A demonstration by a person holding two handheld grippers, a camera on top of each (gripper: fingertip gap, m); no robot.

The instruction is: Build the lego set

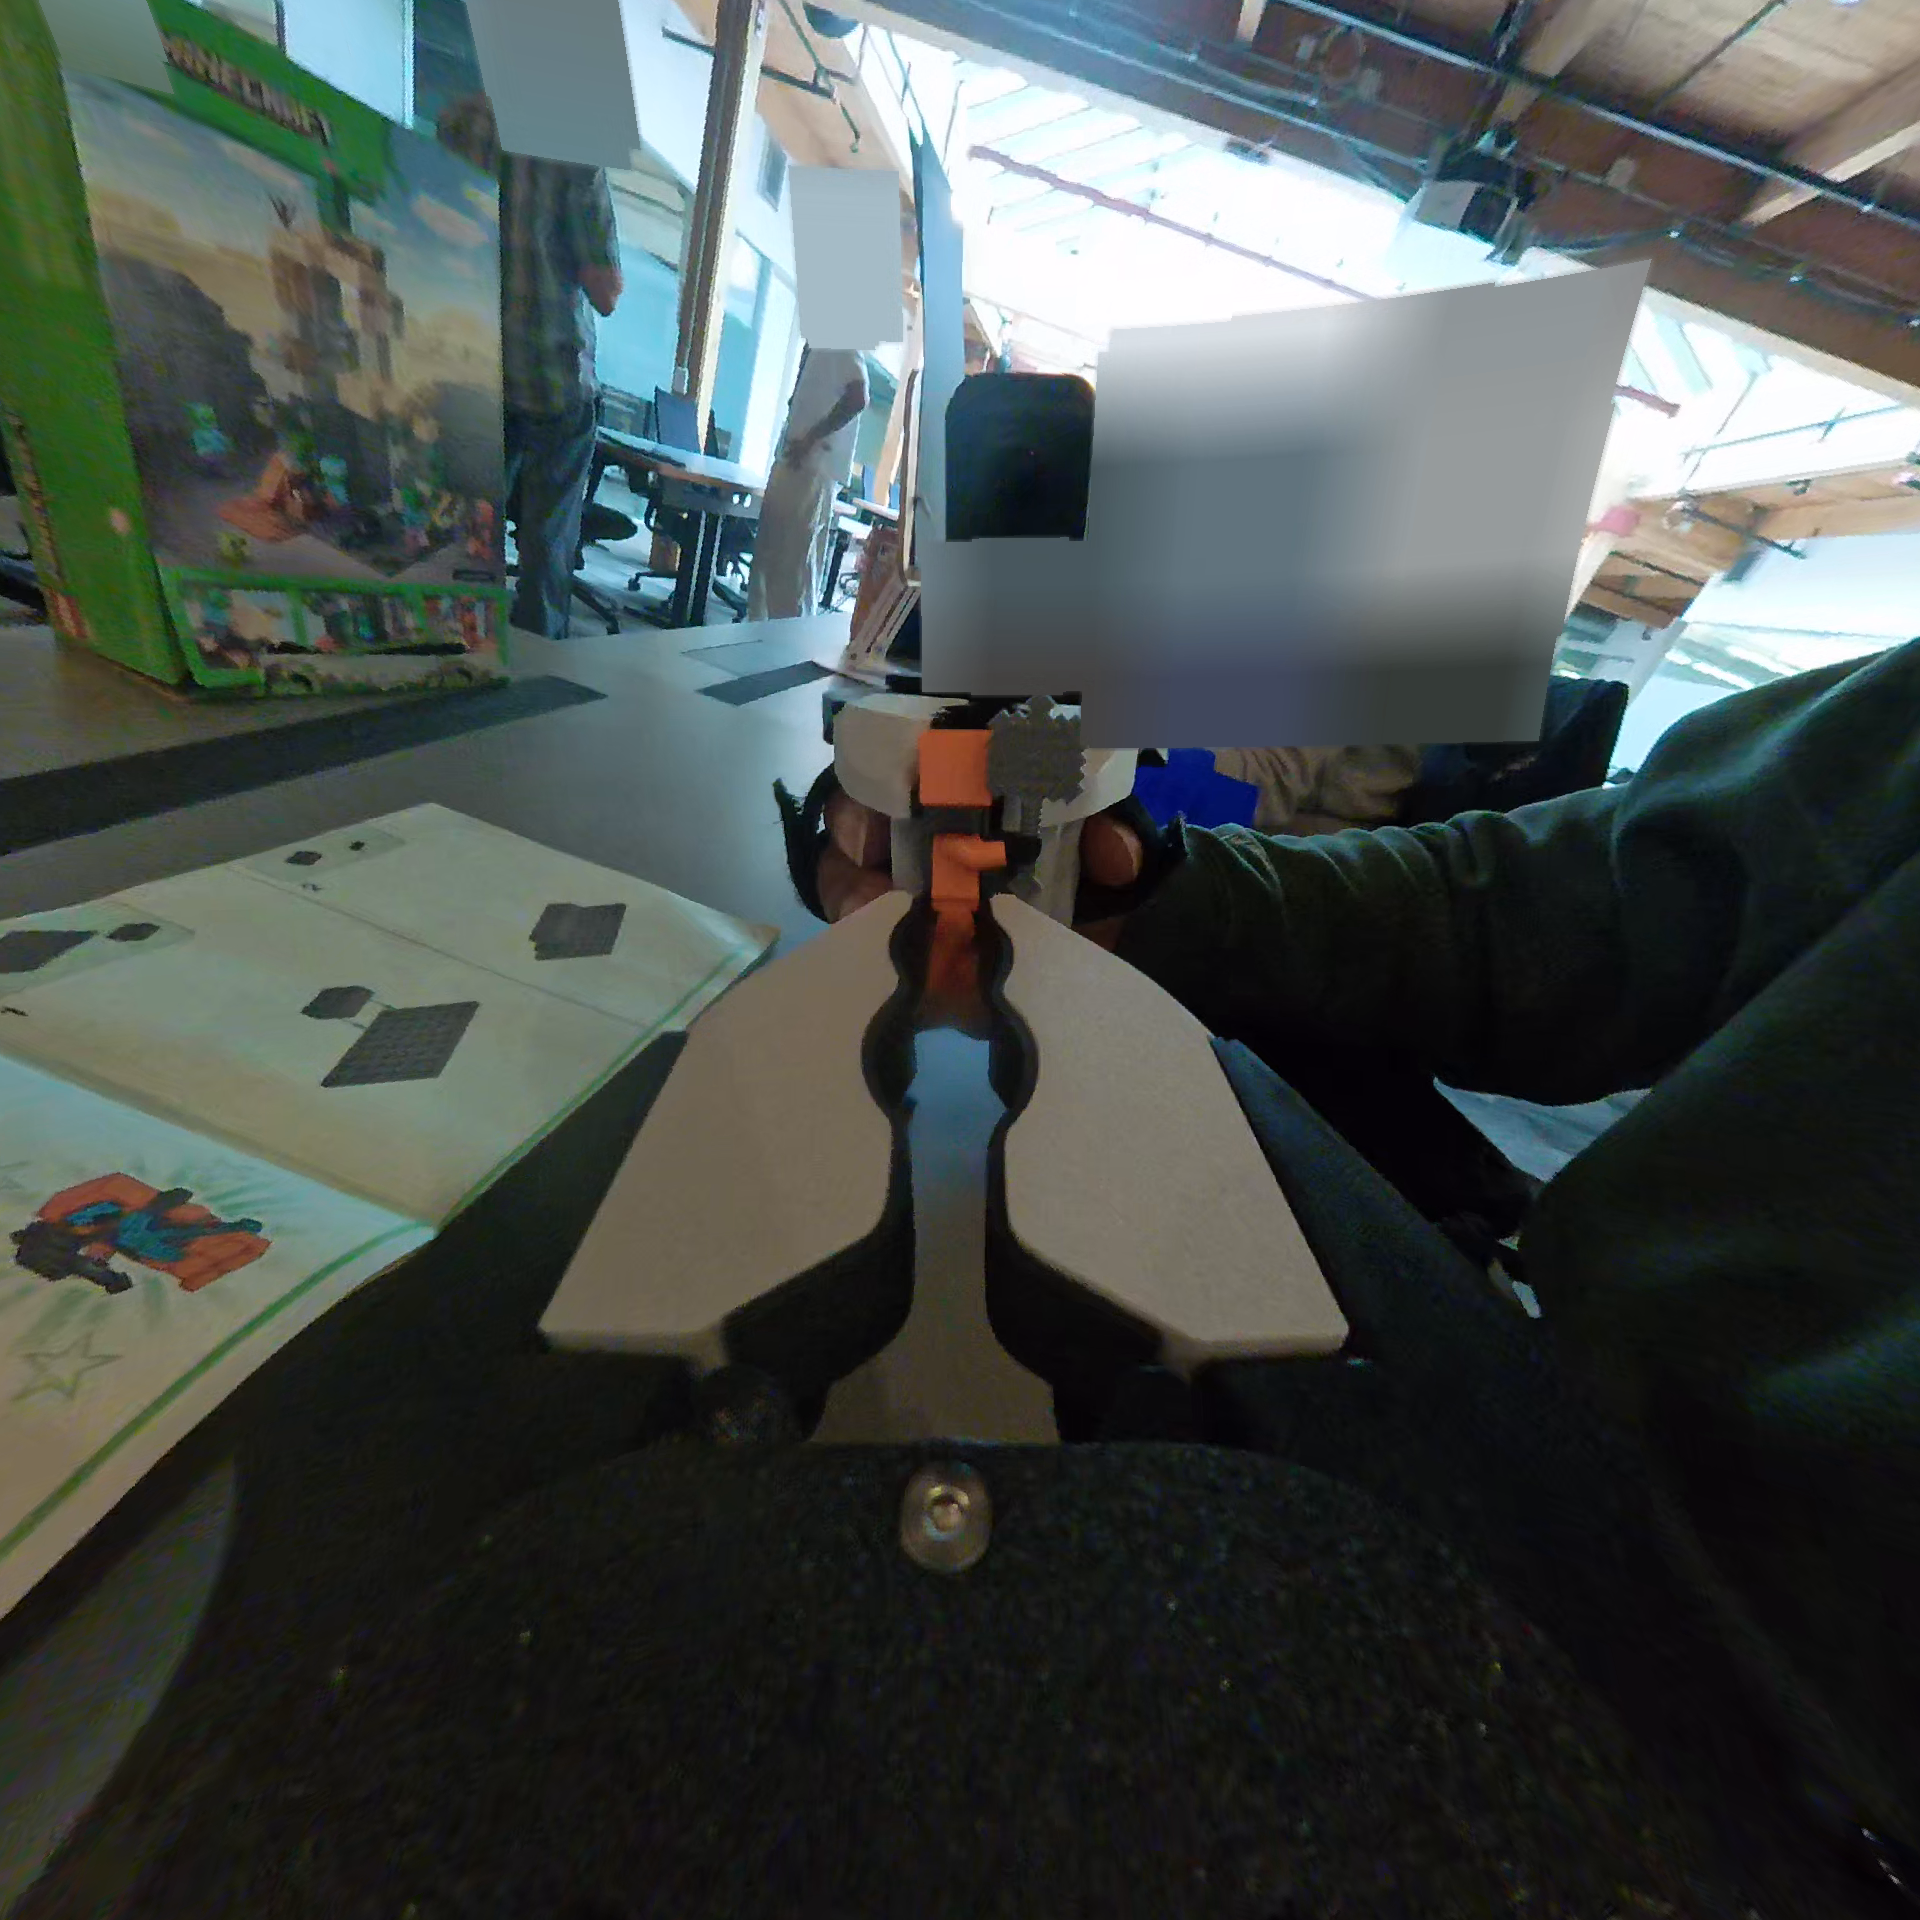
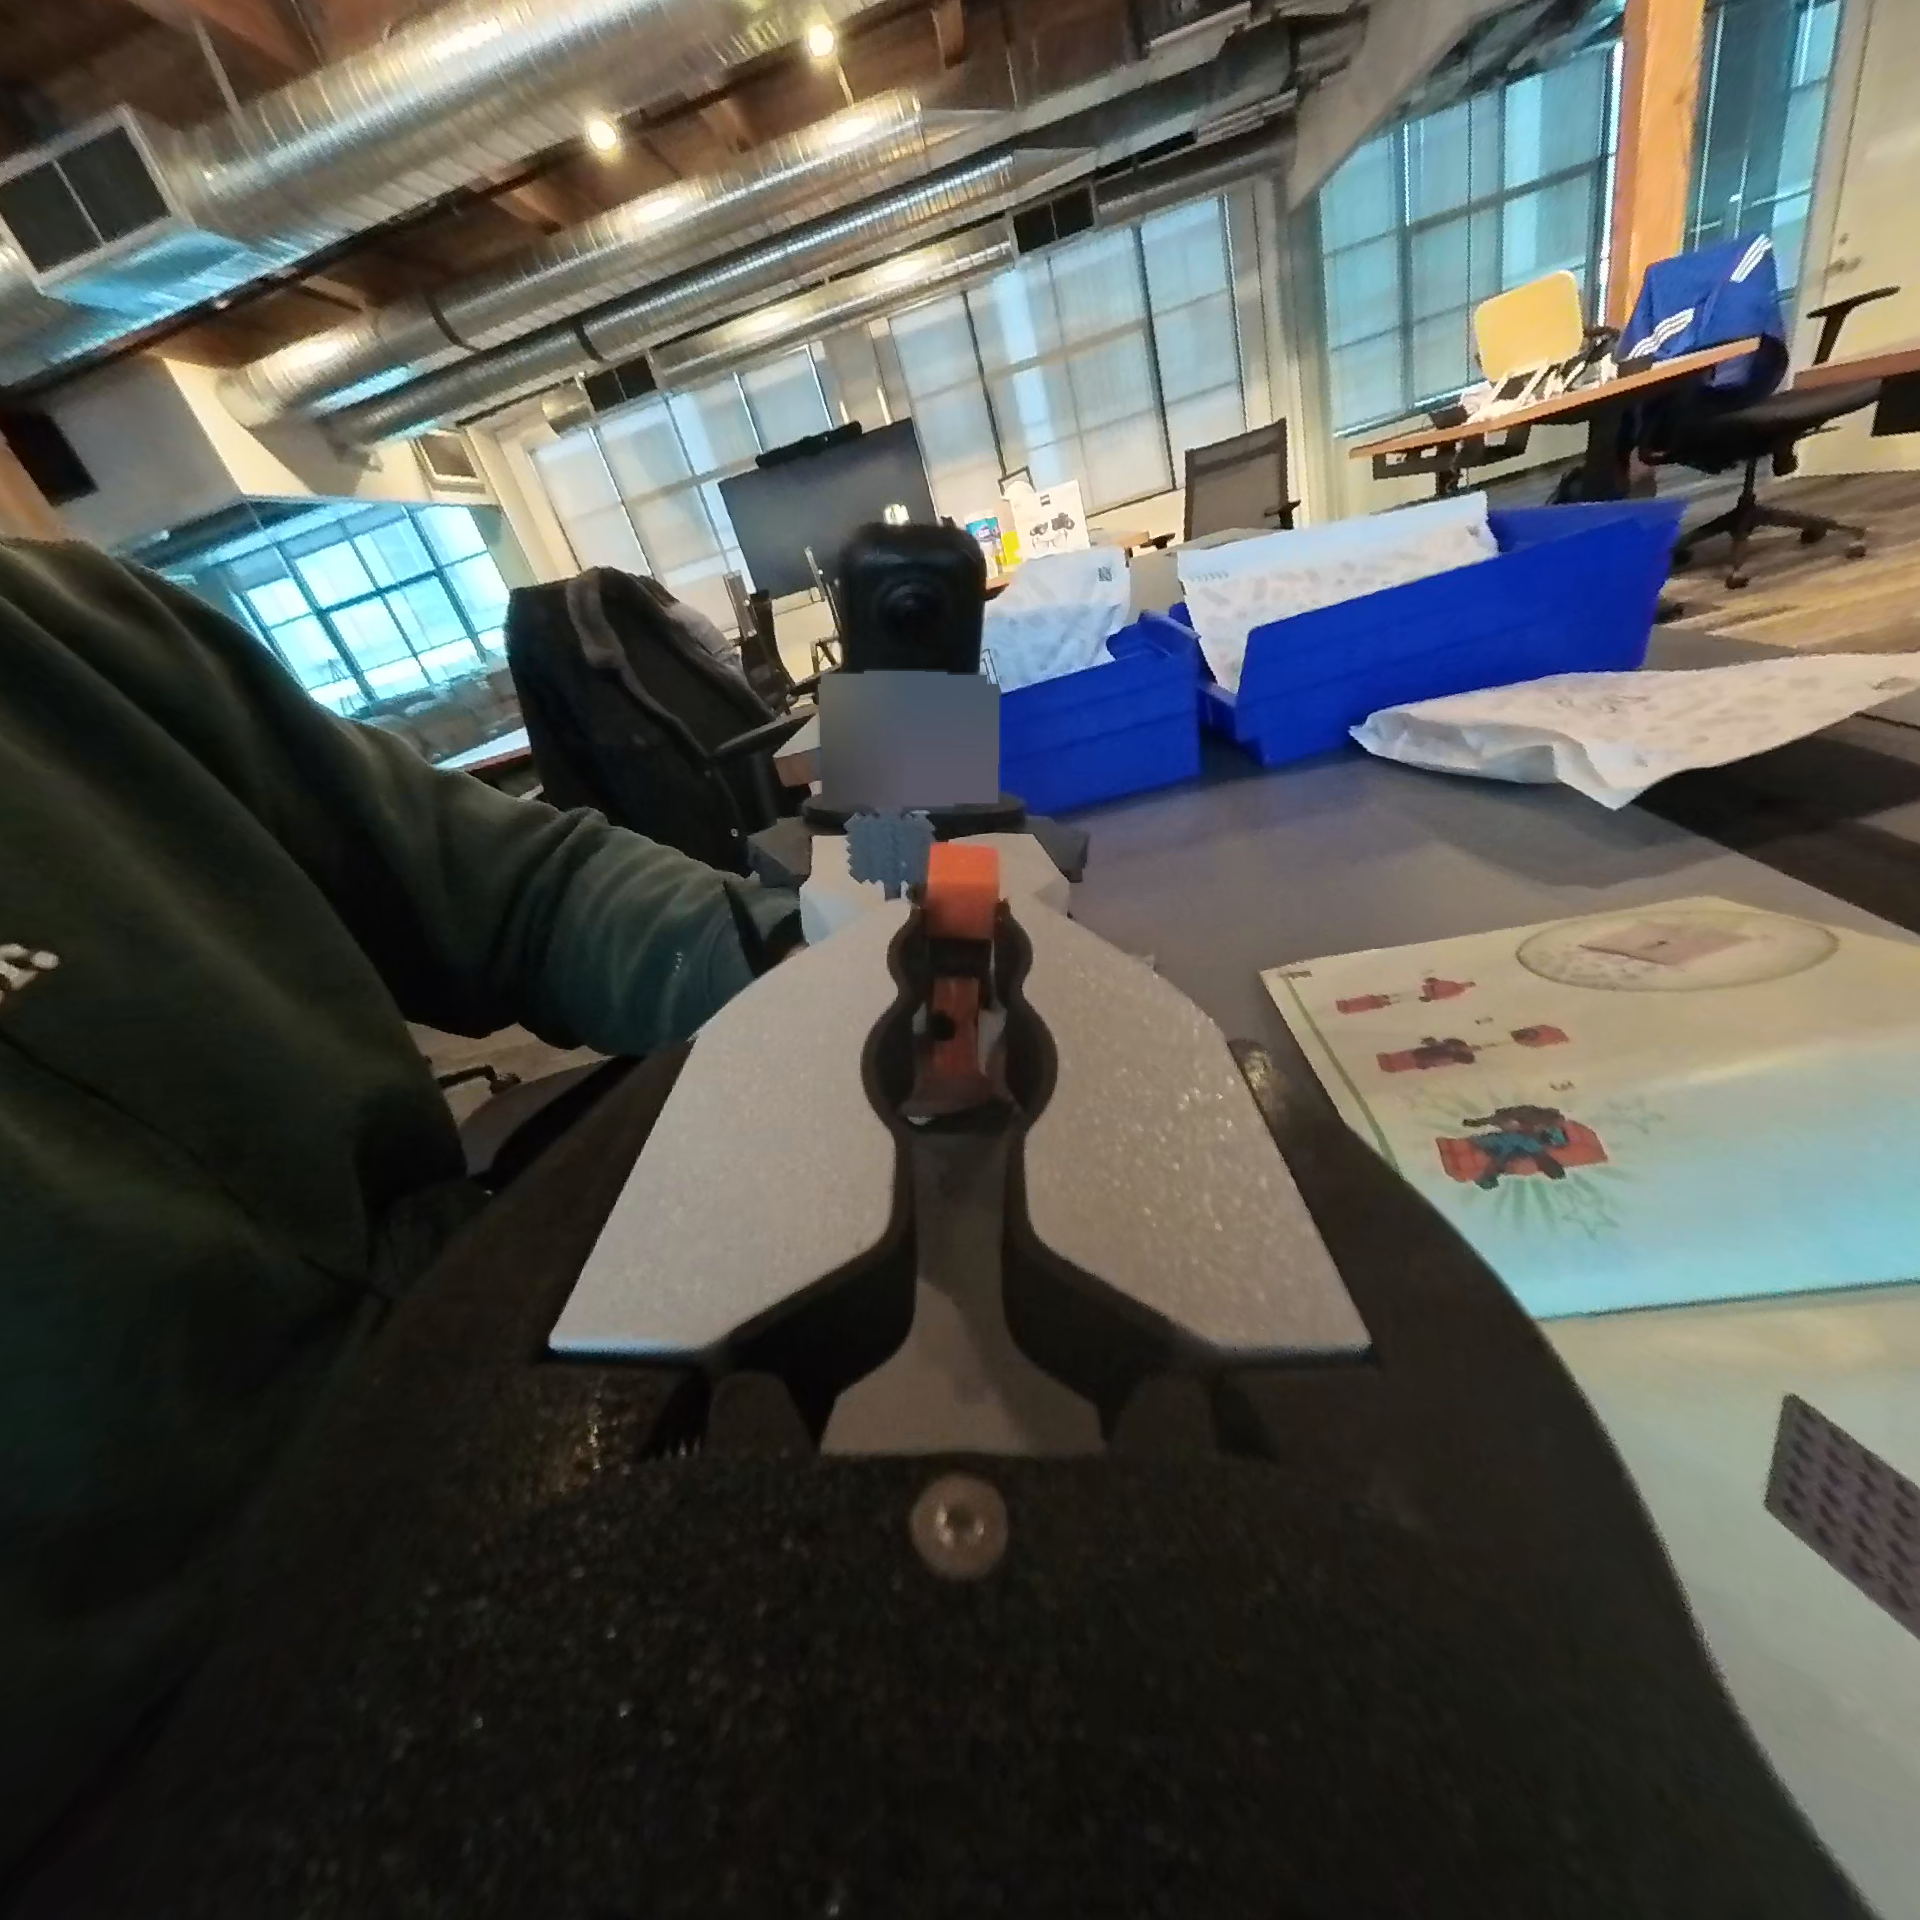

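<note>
Left wrist view: the left tongs (image 1: 951, 940) are shut on the low end of a small orange figure (image 1: 956, 821). It stands tall, with its long side going up and down and its square head on top. A grey, bumpy axe (image 1: 1034, 764) sits at its side, by the head. I think the figure holds it, but the join is too small to see well. The figure is up in the air, above the table (image 1: 665, 727), not resting on it.

Right wrist view: the right tongs (image 2: 956, 935) come from the other way and are shut on the same figure (image 2: 961, 883), so both tongs meet nose to nose over the middle of the table.

The open booklet (image 1: 343, 1039) lies flat near the table's front edge. A dark plate (image 2: 1849, 1527) lies flat by the right tongs, with nothing on it.

Farther back, the green box (image 1: 260, 416) stands at the far left corner. Blue bins (image 2: 1351, 665) with white bags sit along the far edge.

The job looks just begun. One little figure is about done. The big build on the plate is all still to do.
</note>
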